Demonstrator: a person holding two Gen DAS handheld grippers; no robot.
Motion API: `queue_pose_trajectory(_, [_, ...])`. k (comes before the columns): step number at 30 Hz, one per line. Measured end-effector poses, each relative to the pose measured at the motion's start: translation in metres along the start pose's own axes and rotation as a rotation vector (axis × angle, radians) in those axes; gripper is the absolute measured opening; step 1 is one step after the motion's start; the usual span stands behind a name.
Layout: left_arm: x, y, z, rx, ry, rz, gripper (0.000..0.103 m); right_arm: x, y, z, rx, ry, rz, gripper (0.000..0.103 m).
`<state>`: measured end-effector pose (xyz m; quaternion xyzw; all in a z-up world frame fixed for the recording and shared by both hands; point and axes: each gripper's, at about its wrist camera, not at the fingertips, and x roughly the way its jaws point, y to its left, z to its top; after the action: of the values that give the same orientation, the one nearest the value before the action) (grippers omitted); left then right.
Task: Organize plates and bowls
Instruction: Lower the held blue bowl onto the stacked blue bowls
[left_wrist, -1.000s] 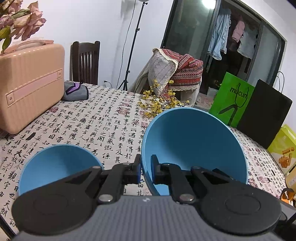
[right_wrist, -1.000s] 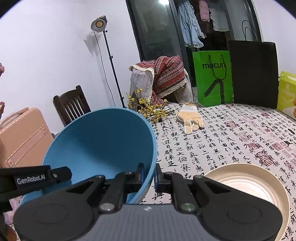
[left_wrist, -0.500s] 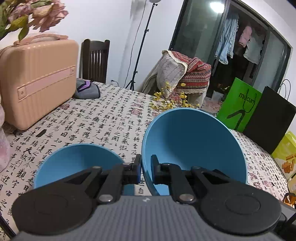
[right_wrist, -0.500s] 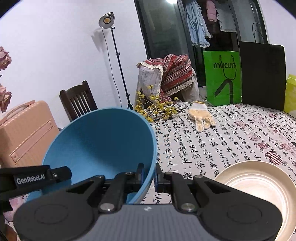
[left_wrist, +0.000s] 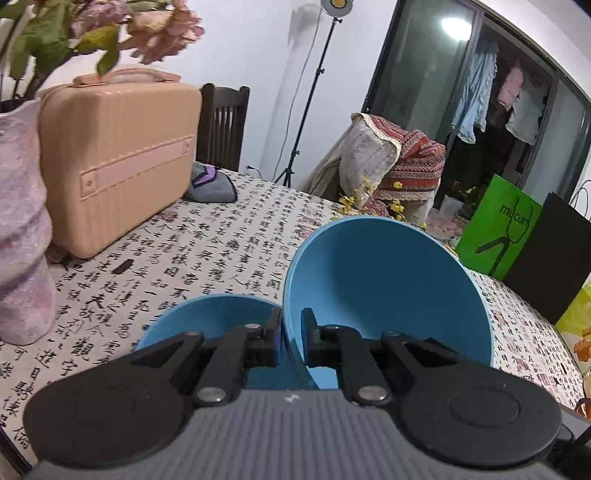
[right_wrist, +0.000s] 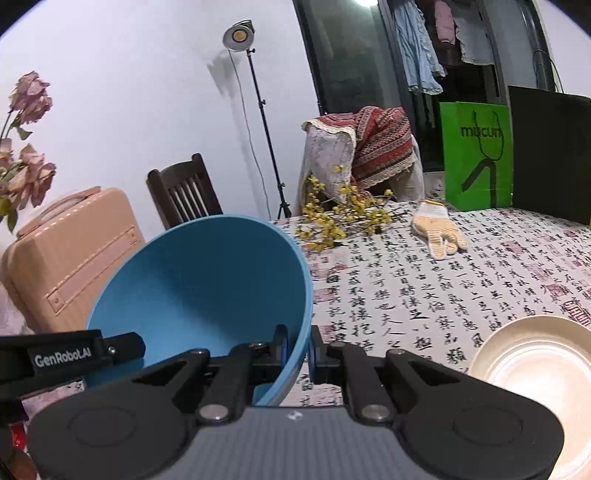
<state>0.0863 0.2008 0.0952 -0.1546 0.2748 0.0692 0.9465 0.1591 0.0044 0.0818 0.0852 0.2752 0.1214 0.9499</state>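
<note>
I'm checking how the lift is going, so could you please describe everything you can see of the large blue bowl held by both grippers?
The large blue bowl is plain, matte and deep, with a thin rim; it looks like plastic and is empty. It is raised and tilted, its opening facing the cameras. The left gripper clamps its left rim, the right gripper its right rim. A smaller blue bowl sits below its left side on the table.

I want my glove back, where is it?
In the right wrist view the glove lies flat on the tablecloth, far right side, between the yellow flower sprigs and the green bag.
</note>
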Motion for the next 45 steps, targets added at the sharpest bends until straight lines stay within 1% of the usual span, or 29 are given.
queue_pose_trajectory(8, [-0.007, 0.017, 0.002, -0.025, -0.013, 0.022, 0.011, -0.001, 0.018, -0.001, -0.024, 0.002, 0.032, 0.011])
queue_pose_trajectory(20, [-0.011, 0.046, -0.001, -0.063, -0.011, 0.062, 0.011, 0.004, 0.046, -0.011, -0.061, 0.035, 0.069, 0.011])
queue_pose_trajectory(27, [-0.009, 0.061, -0.004, -0.084, 0.008, 0.088, 0.011, 0.011, 0.062, -0.018, -0.093, 0.065, 0.084, 0.011])
queue_pose_trajectory(38, [0.002, 0.071, -0.010, -0.089, 0.043, 0.110, 0.011, 0.025, 0.072, -0.027, -0.131, 0.101, 0.078, 0.011])
queue_pose_trajectory(45, [0.007, 0.072, -0.013, -0.077, 0.054, 0.121, 0.011, 0.027, 0.079, -0.032, -0.194, 0.075, 0.054, 0.011])
